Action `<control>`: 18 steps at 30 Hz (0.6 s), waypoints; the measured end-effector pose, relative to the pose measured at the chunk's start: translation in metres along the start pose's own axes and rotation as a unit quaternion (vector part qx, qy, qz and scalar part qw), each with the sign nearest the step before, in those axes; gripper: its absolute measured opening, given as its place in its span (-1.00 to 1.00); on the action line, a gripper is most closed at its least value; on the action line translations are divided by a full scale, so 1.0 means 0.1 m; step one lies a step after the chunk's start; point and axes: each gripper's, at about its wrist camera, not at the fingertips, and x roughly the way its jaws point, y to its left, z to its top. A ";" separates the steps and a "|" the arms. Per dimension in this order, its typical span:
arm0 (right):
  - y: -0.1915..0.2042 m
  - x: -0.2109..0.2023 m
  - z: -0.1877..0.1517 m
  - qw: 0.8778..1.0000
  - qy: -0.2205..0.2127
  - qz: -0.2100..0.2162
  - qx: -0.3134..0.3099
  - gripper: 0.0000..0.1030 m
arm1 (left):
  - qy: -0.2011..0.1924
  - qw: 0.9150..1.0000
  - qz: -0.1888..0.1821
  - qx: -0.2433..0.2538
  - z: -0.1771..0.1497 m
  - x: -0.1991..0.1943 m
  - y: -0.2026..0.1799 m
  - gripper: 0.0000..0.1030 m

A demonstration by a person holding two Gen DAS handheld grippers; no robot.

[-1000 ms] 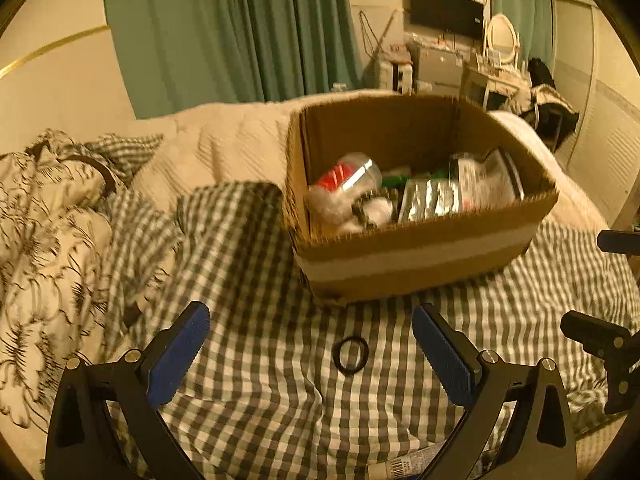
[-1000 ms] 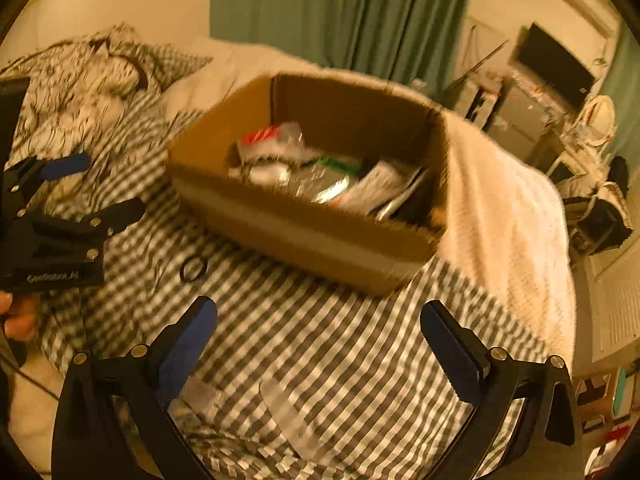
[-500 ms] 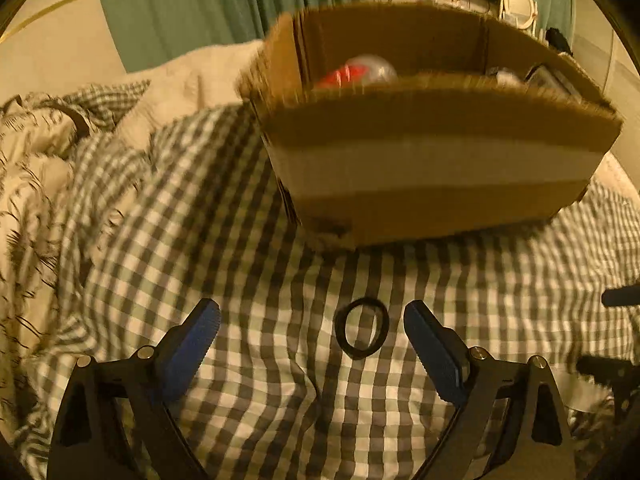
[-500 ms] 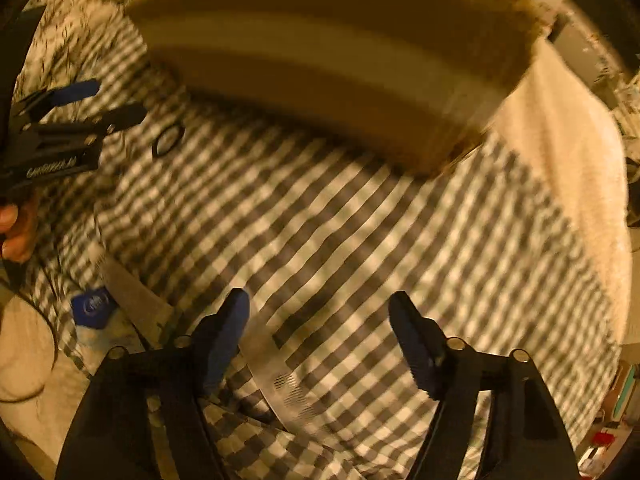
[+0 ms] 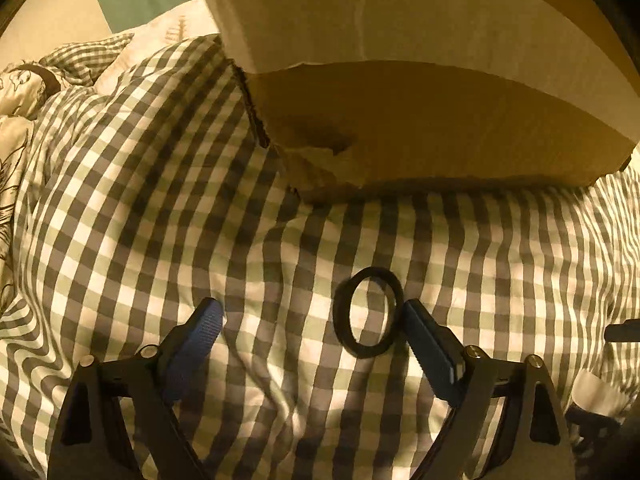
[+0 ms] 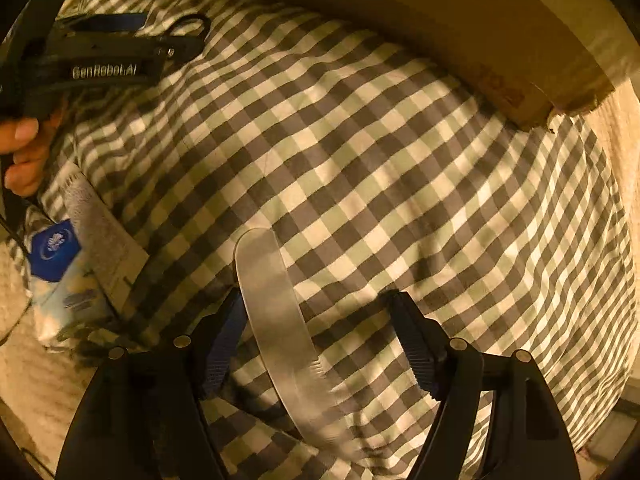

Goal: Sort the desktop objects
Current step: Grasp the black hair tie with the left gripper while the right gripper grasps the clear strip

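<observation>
A black ring [image 5: 368,312] lies flat on the checked blanket [image 5: 160,200]. My left gripper [image 5: 310,312] hangs low over it, jaws closing, the ring between them and up against the right finger [image 5: 428,340], not pinched. In the right wrist view a clear plastic strip [image 6: 276,320] lies on the blanket. My right gripper [image 6: 316,300] points down over it, jaws opening; the strip sits between them beside the left finger [image 6: 224,332]. The cardboard box [image 5: 420,80] stands just beyond both. The left gripper [image 6: 172,32] also shows in that view, far left.
A hand [image 6: 24,148] holds the left gripper's handle. A tissue packet with a blue label [image 6: 56,252] and a grey flat item [image 6: 100,232] lie at the blanket's left edge. Floral bedding [image 5: 12,120] lies far left. The box wall [image 6: 440,20] is close ahead.
Both grippers came down toward the blanket and tilted downward, so the box's inside dropped out of view. Both jaws narrowed. The ring and the strip now lie between the fingers.
</observation>
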 end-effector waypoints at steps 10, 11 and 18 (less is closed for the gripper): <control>0.09 -0.10 0.06 1.000 -0.004 -0.015 -0.005 0.21 | -0.012 1.000 -0.006 0.007 -0.04 -0.15 -0.05 -0.63; 0.08 -0.14 0.06 1.000 -0.010 -0.015 -0.002 0.12 | -0.012 1.000 -0.008 0.006 -0.03 -0.18 -0.03 -0.72; -0.05 -0.41 0.12 0.997 -0.058 -0.032 0.033 -0.53 | -0.045 0.999 -0.019 0.018 0.04 -0.47 -0.07 -0.90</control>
